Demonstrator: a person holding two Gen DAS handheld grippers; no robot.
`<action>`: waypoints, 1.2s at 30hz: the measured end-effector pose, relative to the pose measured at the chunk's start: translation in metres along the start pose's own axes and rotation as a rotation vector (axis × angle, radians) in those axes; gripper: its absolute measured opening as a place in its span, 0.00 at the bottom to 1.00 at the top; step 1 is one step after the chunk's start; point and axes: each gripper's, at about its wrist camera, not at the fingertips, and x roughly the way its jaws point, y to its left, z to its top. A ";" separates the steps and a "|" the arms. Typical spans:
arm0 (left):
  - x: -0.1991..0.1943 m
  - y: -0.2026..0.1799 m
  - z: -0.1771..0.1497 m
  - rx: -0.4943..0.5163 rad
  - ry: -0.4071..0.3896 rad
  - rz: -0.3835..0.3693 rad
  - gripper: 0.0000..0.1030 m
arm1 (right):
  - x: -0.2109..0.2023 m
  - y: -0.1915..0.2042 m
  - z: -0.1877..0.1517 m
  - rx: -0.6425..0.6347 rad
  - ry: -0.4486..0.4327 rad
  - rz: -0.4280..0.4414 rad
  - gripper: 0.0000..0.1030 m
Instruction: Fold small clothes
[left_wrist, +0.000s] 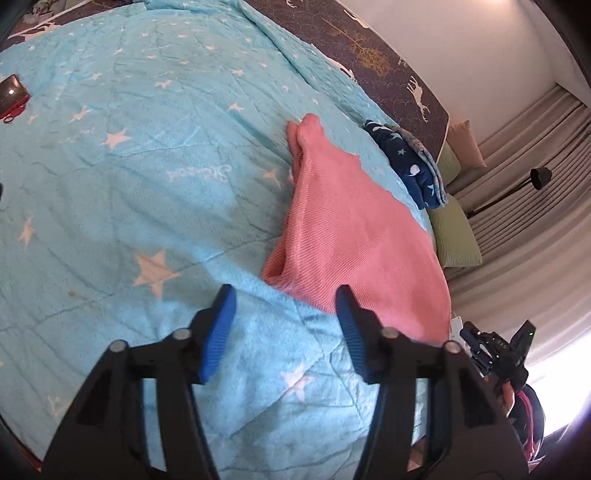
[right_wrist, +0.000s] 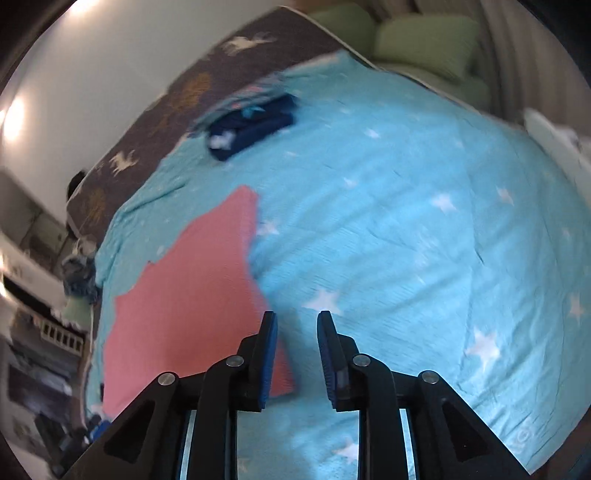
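A pink knit garment lies flat on the light blue star-patterned quilt; it also shows in the right wrist view. My left gripper is open and empty, just short of the garment's near edge. My right gripper is open and empty, with its left finger over the garment's right edge. A folded navy garment with stars lies beyond the pink one, near the bed's far edge, and shows in the right wrist view.
A dark bedsheet with deer and tree prints runs along the far side by the wall. Green pillows lie past the bed end near curtains. A dark phone-like object rests on the quilt at left.
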 end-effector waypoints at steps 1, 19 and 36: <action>0.007 0.000 0.002 -0.004 0.015 -0.017 0.55 | -0.001 0.015 -0.001 -0.060 0.002 0.021 0.28; -0.052 0.015 0.041 0.093 -0.185 0.174 0.47 | 0.058 0.264 -0.151 -1.063 0.255 0.285 0.40; -0.044 0.051 0.084 0.035 -0.183 0.130 0.56 | 0.108 0.337 -0.213 -1.236 0.028 0.112 0.09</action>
